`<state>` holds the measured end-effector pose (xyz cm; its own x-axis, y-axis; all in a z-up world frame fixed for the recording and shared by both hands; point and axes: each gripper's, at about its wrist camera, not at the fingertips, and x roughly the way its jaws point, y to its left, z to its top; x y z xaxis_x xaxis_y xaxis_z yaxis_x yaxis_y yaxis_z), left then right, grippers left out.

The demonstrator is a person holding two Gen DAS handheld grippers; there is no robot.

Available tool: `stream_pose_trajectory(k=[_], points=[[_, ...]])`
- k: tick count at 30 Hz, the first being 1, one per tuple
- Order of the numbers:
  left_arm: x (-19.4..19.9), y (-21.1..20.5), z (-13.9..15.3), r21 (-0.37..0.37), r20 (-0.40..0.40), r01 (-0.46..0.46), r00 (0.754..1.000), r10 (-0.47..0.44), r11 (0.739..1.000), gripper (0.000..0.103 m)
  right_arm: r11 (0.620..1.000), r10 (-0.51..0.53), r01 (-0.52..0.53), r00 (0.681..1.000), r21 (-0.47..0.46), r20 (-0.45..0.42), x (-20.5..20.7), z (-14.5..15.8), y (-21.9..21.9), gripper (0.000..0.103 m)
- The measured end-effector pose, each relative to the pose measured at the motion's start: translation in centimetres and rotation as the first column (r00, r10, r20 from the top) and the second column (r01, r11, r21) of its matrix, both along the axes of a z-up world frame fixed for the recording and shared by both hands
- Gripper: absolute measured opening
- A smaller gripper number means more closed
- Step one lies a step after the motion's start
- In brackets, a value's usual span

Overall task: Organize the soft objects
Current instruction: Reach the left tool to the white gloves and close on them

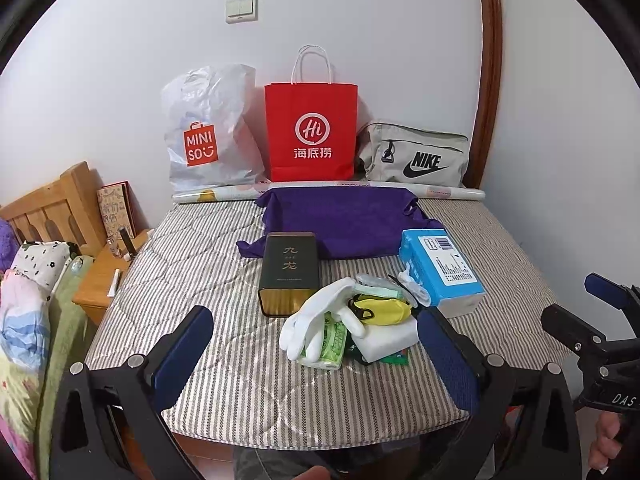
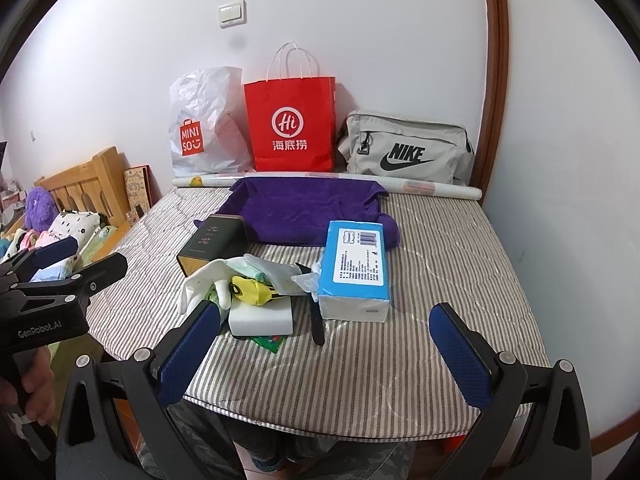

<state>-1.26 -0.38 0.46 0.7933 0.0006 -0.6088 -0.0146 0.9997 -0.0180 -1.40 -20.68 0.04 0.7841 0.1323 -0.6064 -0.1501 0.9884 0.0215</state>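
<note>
Nothing is gripped yet, so I judge I'm at the approach: both tongs, left [image 1: 316, 354] and right [image 2: 324, 346], are spread and empty. Ahead of the left pair lies the pile of soft things, the glove [image 1: 320, 320] nearest; next I'd lower onto it.

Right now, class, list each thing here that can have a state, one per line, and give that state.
Left gripper: open, empty.
Right gripper: open, empty.
Red paper bag: upright against wall.
Purple cloth: spread flat.
Dark tin: lying down.
Blue tissue pack: lying beside the pile.
White gloves: heaped on pile.
</note>
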Motion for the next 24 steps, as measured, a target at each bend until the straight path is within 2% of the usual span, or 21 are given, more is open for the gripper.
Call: stream_pose_trajectory(k=[7, 17, 24], points=[[1.8, 0.8, -1.5, -0.009, -0.042, -0.008, 0.999, 0.008, 1.000, 0.101, 1.000, -0.003, 0.004, 1.000, 0.020, -0.024, 1.2, -1.2, -0.7, 0.103], [5.4, 1.2, -5.7, -0.004, -0.134, 0.005, 0.991, -0.005, 1.000, 0.101, 0.999, 0.010, -0.007, 0.995, 0.033, -0.098, 4.4, -5.2, -1.3, 0.103], [7.6, 1.4, -8.3, -0.029, -0.152, 0.045, 0.987, -0.048, 0.999, 0.096, 0.999, 0.006, -0.001, 0.986, 0.033, -0.168, 6.6, -8.3, -1.5, 0.103]])
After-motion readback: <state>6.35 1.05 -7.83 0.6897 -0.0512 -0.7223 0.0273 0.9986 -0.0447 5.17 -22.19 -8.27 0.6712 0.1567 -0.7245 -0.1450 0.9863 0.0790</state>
